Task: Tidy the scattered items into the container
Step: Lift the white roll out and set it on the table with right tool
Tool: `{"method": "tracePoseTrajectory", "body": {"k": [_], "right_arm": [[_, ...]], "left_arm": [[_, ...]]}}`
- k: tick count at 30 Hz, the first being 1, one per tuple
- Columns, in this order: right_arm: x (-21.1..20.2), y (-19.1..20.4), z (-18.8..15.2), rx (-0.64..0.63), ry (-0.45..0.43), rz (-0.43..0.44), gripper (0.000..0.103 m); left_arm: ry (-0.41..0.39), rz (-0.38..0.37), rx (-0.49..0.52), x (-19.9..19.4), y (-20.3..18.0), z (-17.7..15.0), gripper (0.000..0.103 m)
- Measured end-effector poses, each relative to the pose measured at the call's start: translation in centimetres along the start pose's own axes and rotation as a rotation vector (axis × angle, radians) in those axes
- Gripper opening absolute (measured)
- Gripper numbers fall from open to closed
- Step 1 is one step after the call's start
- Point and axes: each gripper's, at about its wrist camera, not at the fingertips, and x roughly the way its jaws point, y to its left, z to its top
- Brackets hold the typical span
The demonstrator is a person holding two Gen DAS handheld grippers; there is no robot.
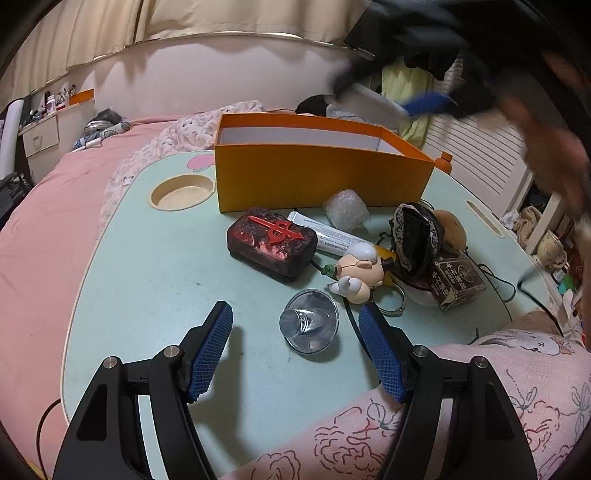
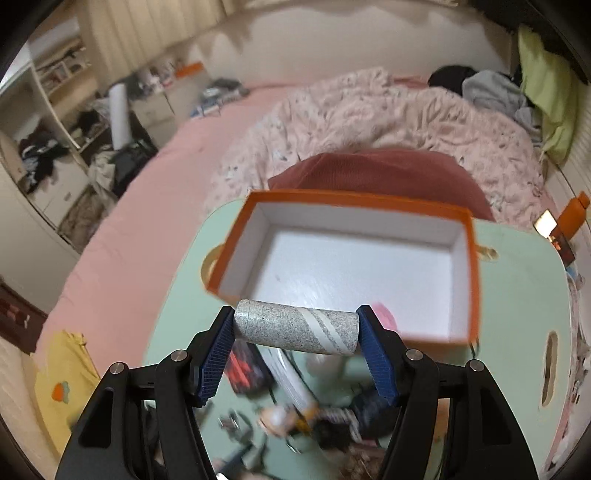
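A pink bedsheet [image 1: 55, 206], rumpled quilt [image 2: 388, 118] and cream curtains [image 1: 110, 26].

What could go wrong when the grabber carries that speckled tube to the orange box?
1. The right gripper pinches the grey speckled tube only by its two ends, so it could slip or swivel out and drop.
2. The tube is at the near wall of the orange box, not yet over the inside. Let go now and it may fall onto the clutter below, like the small figurine.
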Motion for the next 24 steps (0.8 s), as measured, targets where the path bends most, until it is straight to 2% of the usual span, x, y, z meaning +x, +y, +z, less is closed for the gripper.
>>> {"method": "tracePoseTrajectory", "body": {"k": [6, 9, 13, 18, 20, 24], "right_arm": [[-1.1, -4.0, -7.5, 0.074, -0.074, 0.025, 0.066], [-1.6, -5.9, -10.1, 0.128, -0.121, 0.073, 0.066], [-1.7, -7.8, -11.5, 0.212, -0.146, 0.098, 0.067], [-1.5, -8.3, -12.5, 0.232, -0.147, 0.102, 0.067], [-1.2, -8.5, -12.5, 0.234, -0.141, 0.116, 0.076], [-1.9, -9.5, -13.1, 0.284, -0.189, 0.130, 0.079]], "left_arm": [[-0.005, 0.004, -0.001, -0.2, 0.0, 0.0, 0.071], [0.005, 0.018, 0.012, -0.1, -0.2, 0.1, 0.071], [0.012, 0.029, 0.022, 0.0, -0.4, 0.1, 0.071], [0.018, 0.039, 0.029, 0.2, -0.5, 0.1, 0.071], [0.020, 0.039, 0.031, 0.2, -0.5, 0.1, 0.071], [0.021, 0.039, 0.031, 0.2, -0.4, 0.2, 0.071]]}}
